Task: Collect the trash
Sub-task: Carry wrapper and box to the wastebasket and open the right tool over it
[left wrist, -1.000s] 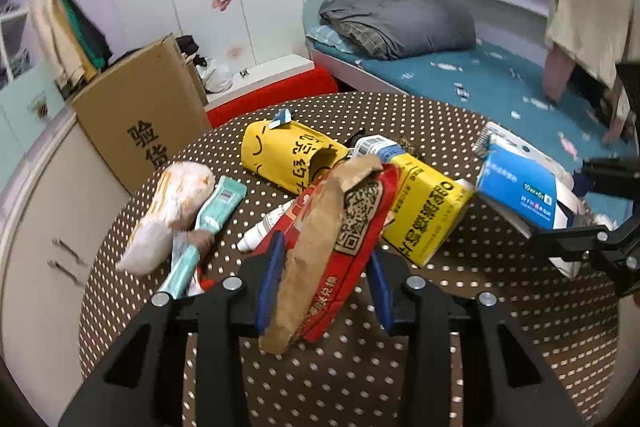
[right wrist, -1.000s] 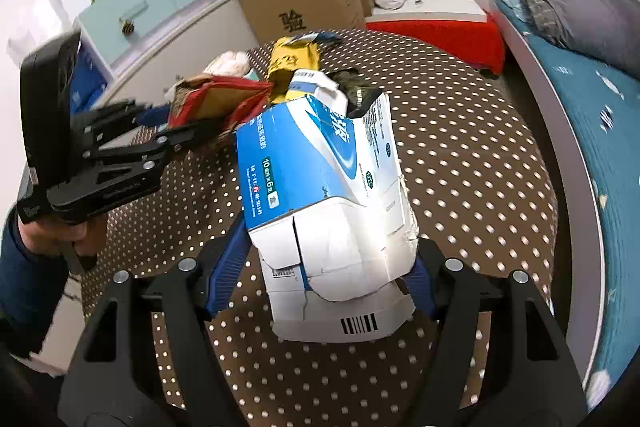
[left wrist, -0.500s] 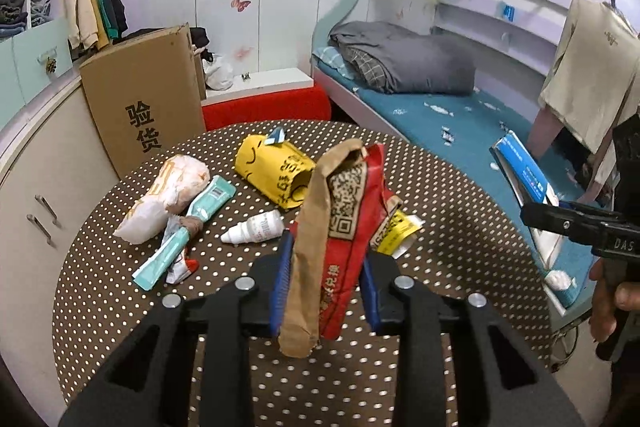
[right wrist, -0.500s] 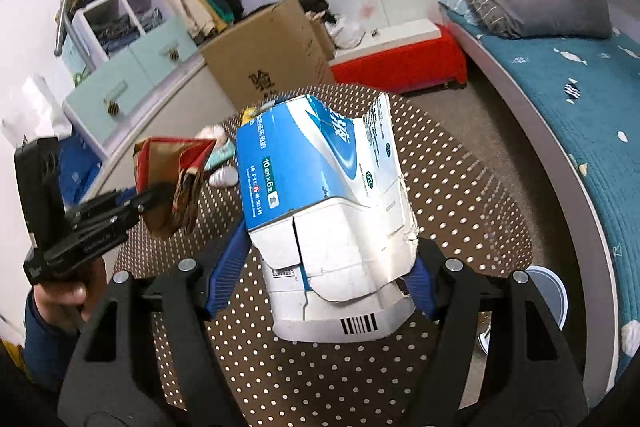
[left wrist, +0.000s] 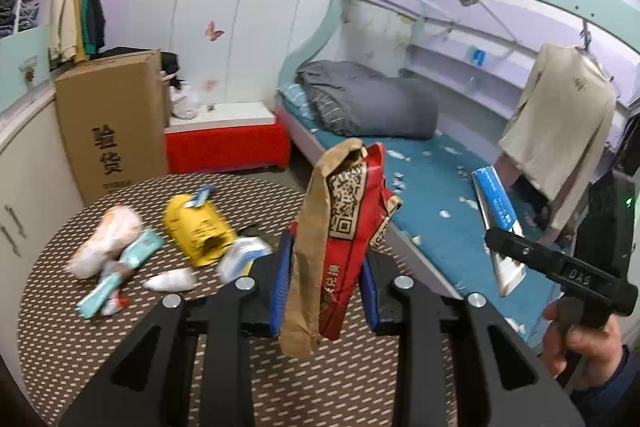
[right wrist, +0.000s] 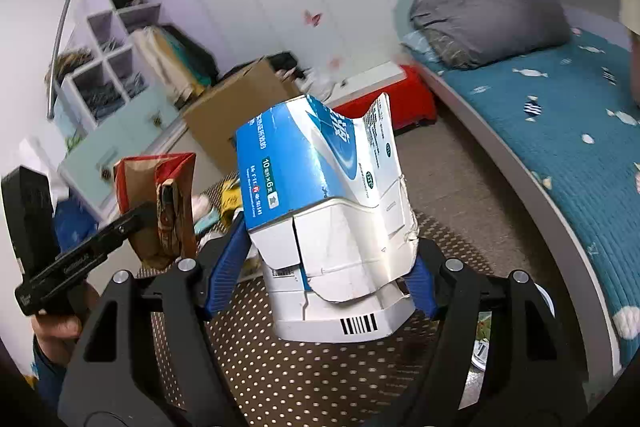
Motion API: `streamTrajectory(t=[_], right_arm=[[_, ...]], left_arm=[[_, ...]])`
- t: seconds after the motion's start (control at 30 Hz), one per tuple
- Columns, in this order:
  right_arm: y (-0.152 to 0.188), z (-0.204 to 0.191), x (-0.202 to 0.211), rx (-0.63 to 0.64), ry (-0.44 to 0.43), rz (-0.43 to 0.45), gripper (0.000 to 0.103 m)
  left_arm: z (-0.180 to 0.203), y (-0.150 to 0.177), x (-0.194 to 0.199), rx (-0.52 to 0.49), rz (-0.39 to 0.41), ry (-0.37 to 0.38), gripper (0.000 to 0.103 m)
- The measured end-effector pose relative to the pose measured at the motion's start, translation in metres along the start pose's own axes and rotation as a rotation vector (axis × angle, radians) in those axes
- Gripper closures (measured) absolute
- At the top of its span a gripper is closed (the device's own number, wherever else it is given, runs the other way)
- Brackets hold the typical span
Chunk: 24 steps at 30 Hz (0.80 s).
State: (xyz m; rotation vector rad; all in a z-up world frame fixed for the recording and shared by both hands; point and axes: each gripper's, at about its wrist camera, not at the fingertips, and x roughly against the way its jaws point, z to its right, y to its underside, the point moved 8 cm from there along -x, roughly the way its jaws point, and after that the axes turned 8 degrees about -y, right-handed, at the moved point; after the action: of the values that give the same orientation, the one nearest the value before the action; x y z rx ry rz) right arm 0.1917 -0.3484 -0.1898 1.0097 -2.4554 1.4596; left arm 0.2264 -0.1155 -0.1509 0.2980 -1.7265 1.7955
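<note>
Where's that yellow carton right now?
In the left view, the yellow carton lies on the dotted table, left of the red wrapper in the left tongs.

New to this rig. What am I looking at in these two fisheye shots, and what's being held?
There is no robot: a person holds a two-finger gripper in each hand, with a camera on each looking along its fingers. The left gripper is shut on a red and brown wrapper. The right gripper is shut on a crushed blue and white carton. Each view also shows the other gripper from the side. On the dotted round table lie a yellow packet, a teal tube, a small white bottle and a pale bag.
</note>
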Motion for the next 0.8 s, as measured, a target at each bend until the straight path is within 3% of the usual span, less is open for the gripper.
streamTrajectory(t=[0.27, 0.53, 0.8], right_arm=[[-0.013, 0.073, 0.053, -0.104, 0.145, 0.089, 0.033], [0.011, 0.154, 0.081, -0.248, 0.273, 0.086, 0.033], [0.032, 0.201, 0.083, -0.334, 0.322, 0.065, 0.032]], left_arm=[[0.082, -0.009, -0.018, -0.046, -0.010, 0.119, 0.074], [0.164, 0.014, -0.051, -0.096, -0.090, 0.221, 0.074], [0.228, 0.045, -0.095, -0.126, -0.198, 0.272, 0.074]])
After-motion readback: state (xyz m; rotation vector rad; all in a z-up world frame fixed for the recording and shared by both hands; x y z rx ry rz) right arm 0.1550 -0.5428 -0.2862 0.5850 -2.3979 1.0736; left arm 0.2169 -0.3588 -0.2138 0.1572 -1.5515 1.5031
